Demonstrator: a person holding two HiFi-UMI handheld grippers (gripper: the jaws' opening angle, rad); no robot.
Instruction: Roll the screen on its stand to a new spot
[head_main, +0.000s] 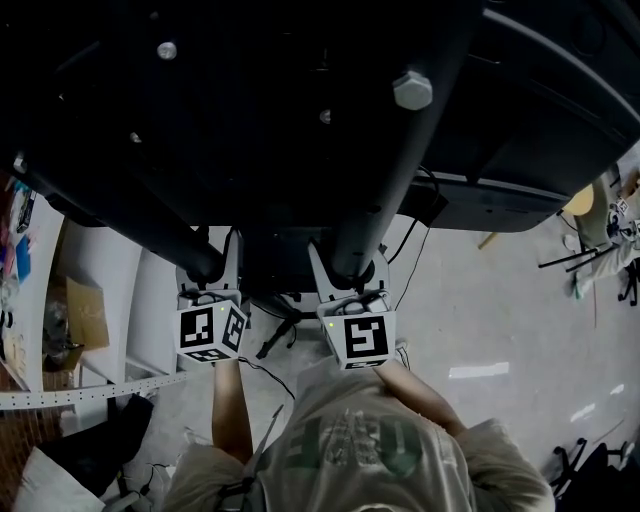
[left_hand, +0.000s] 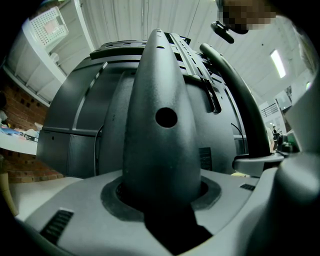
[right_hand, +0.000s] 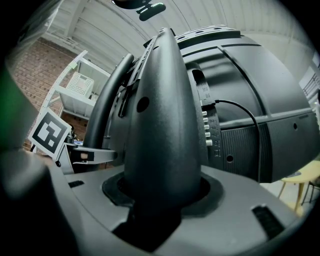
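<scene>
The big dark screen (head_main: 250, 120) fills the top of the head view, seen from its back. Two dark stand posts slope down from it. My left gripper (head_main: 205, 265) is shut round the left post (head_main: 150, 225), low down near its end. My right gripper (head_main: 348, 268) is shut round the right post (head_main: 390, 180). In the left gripper view the post (left_hand: 160, 140) rises out from between the grey jaws of the gripper (left_hand: 162, 200), with the screen's back (left_hand: 75, 125) behind it. The right gripper view shows the same: the post (right_hand: 162, 130), the gripper (right_hand: 162, 195), and the screen's back (right_hand: 260, 100).
White shelving (head_main: 110, 300) with a cardboard box (head_main: 85, 310) stands close on the left. Cables (head_main: 265, 370) trail over the pale floor under the grippers. A yellow stool (head_main: 580, 200) and black tripod legs (head_main: 575, 260) stand at the right. A brick wall (right_hand: 35, 80) lies behind the shelving.
</scene>
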